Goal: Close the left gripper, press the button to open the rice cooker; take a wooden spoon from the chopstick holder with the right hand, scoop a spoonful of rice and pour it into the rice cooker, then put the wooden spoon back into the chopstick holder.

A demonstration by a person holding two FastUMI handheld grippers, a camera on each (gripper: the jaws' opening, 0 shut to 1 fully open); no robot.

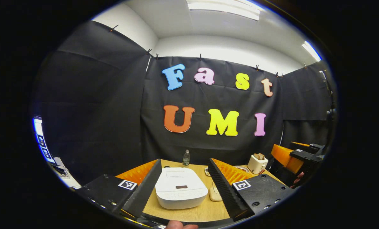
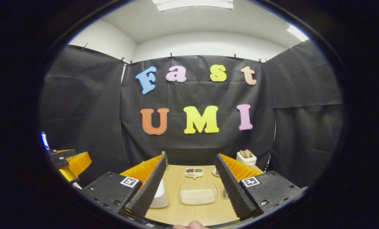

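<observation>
On the counter (image 1: 192, 214), your left tongs (image 1: 184, 181), spread apart, frame the closed rice cooker (image 1: 180, 187); a bottle (image 1: 186, 158) stands at 12 o'clock. Your right tongs (image 2: 191, 183), also apart, frame the rice tray (image 2: 198, 193).

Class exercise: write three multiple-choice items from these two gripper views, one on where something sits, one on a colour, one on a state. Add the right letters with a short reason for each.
1. Where is the clear container of rice?
A. on the rice cooker's lid
B. on the wooden table, between the right gripper's open fingers in its view
C. beside the plastic bottle

2. What colour is the rice cooker?
A. white
B. red
C. black

3. What state is the rice cooker's lid in?
A. raised
B. removed
C. shut

Answers: 1 B, it rests on the table. 2 A, body and lid are white. 3 C, the lid lies flat on the body.
</observation>
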